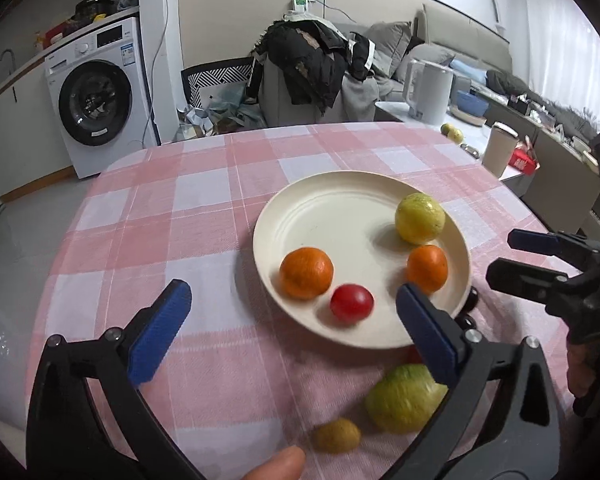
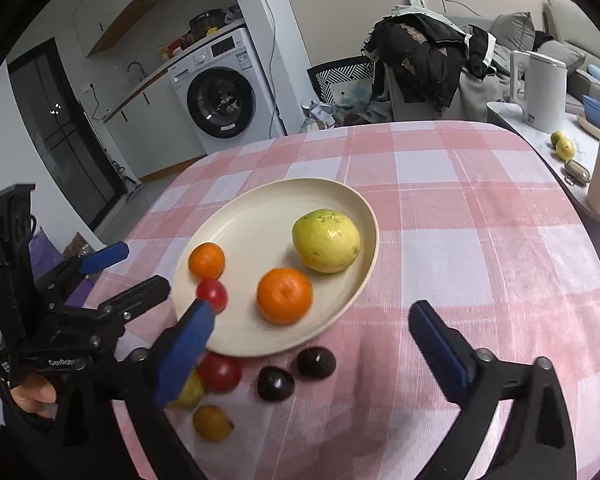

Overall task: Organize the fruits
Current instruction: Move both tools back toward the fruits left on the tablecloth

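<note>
Nearest in the left wrist view: a fingertip point(image 1: 278, 462) at the bottom edge, then the left gripper point(image 1: 292, 320), blue pads spread wide, nothing between them. No earlier view to compare.

Just past it on the pink checked tablecloth point(image 1: 188, 208), off the plate: a small brownish-yellow fruit point(image 1: 337, 435) and a green guava point(image 1: 404, 398), near each other, the guava partly hidden behind the right-hand finger.

Right wrist view, near: right gripper point(image 2: 312, 328), jaws also fully apart, holding nothing. Its left pad overlaps the plate's near rim in the picture; contact cannot be judged. On the cloth just below the rim: a red tomato point(image 2: 220, 372), two dark plums point(image 2: 275, 383) point(image 2: 316, 362) side by side.

Middle: cream plate point(image 1: 340, 208) holding four fruits. A small red tomato point(image 1: 352, 303) at the near edge, an orange point(image 1: 306, 273) beside it, a second orange point(image 1: 427, 268) toward the right, touching or almost touching a yellow guava point(image 1: 419, 218) behind it.

Far: white kettle point(image 1: 428, 92) and a beige cup point(image 1: 499, 149) on a side counter, chair draped with dark clothes point(image 1: 308, 64), washing machine point(image 1: 96, 100) at left.
</note>
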Available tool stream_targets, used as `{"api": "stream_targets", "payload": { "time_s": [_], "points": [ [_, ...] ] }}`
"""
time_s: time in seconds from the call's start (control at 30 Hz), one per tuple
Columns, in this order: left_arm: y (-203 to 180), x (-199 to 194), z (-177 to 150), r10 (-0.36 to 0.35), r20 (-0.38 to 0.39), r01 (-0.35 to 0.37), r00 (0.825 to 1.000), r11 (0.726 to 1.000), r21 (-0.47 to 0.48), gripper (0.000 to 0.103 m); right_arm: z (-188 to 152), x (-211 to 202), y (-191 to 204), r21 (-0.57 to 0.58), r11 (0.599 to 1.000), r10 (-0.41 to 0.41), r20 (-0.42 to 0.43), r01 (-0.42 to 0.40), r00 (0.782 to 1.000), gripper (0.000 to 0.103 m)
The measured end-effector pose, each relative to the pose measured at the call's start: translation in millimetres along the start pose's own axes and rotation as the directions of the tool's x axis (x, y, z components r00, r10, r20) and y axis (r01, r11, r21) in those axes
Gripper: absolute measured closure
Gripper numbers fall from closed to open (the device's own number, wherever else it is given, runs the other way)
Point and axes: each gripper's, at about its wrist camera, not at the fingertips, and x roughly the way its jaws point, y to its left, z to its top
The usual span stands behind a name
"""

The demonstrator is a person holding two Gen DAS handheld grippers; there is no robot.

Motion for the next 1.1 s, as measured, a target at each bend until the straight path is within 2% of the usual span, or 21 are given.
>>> {"api": "stream_targets", "payload": {
  "time_s": [0.23,0.5,0.7,0.87,0.97,1.1],
  "points": [
    [-1,-35,-17,0.011,0.025,-0.011,1.000,1.000,0.007,0.001,-11,-17,6,-0.049,0.999,-0.017,0.016,0.018,1.000,0.000],
    [-16,-61,-37,-0.013,0.032,0.011,0.999,0.998,0.066,0.001,-26,-27,10,-0.060,0.998,-0.023,-0.017,0.022,1.000,0.000],
    [-21,-68,-45,-0.004,0.023,0.002,1.000,0.997,0.074,0.001,-30,-30,19,-0.088,0.996,-0.033,-0.039,0.029,0.999,0.000],
    [-21,-67,-51,0.001,0.013,-0.002,1.000,0.997,0.073,0.001,-37,-21,29,-0.137,0.990,-0.051,-0.092,0.038,0.994,0.000],
    [-20,-66,-51,-0.032,-0.001,0.032,0.999,0.997,0.066,0.001,-42,-15,34,-0.171,0.985,-0.061,-0.124,0.039,0.990,0.000],
    [-20,-66,-51,-0.023,0.007,0.023,1.000,0.997,0.070,0.001,-50,-4,43,-0.198,0.980,-0.054,-0.164,0.020,0.985,0.000]
  ]
}}
